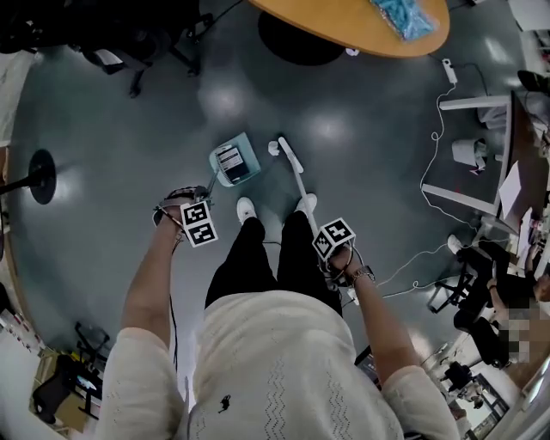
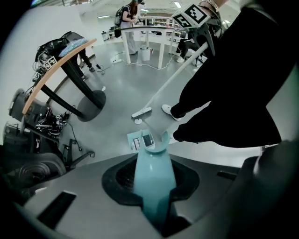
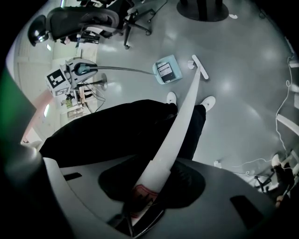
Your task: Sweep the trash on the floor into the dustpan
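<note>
Between the jaws of the left gripper (image 2: 154, 196) sits the pale teal handle (image 2: 153, 172) of the dustpan (image 1: 234, 160), and the jaws are closed tight on it. The handle runs down and away from the gripper to the pan, which rests flat on the grey floor (image 1: 129, 137). A white-and-dark printed rectangle shows inside the pan; whether it is a label or a loose card cannot be told.

The right gripper (image 3: 140, 207) is clamped on the top end of a long white broom handle (image 3: 180, 126), where a red-and-white label wraps the handle at the jaws. The handle slopes down to the narrow white broom head (image 1: 289, 155), which stands on the floor near the dustpan, on its right in the head view. A small crumpled white piece of trash (image 1: 273, 148) lies on the floor between the dustpan and the broom head, just beside the head and outside the pan.

On the near side of the dustpan stand the person's two white shoes (image 1: 246, 209) under black trousers, the broom handle passing over the right one. Each gripper carries its marker cube (image 1: 199, 223), and the left one is held closer to the dustpan than the right. Well beyond the dustpan, an orange-topped table (image 1: 344, 26) carries a blue bag (image 1: 404, 15).
</note>
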